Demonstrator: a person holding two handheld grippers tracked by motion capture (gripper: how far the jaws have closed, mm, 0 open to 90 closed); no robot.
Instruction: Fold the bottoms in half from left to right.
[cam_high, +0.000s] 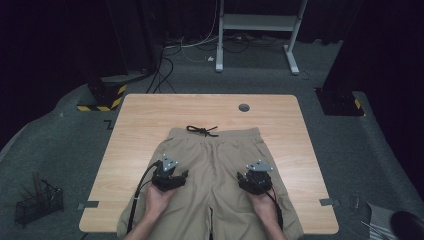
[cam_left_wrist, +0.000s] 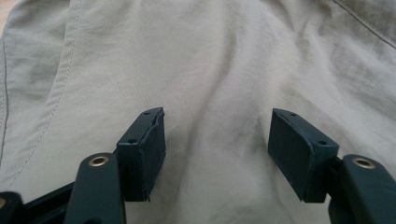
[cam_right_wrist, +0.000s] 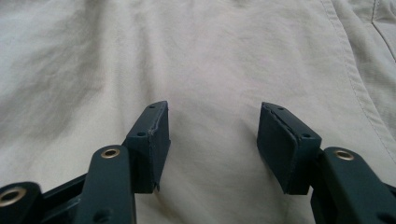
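- Spread flat on the wooden table (cam_high: 140, 112), a pair of beige shorts (cam_high: 215, 150) lies with its waistband toward the far edge and its legs toward the person, the hems reaching the near edge.
- At the waistband, a black drawstring (cam_high: 202, 130) sits knotted on the bare wood just beyond the cloth.
- Over the left leg, the left gripper (cam_high: 176, 176) hovers close to the fabric; the left gripper view shows its jaws standing apart with wrinkled cloth beneath and nothing between them.
- Over the right leg, the right gripper (cam_high: 248, 179) is likewise low; the right gripper view shows its jaws wide apart, no cloth pinched, a stitched seam (cam_right_wrist: 355, 79) running to one side.
- Both grippers are well apart from each other.
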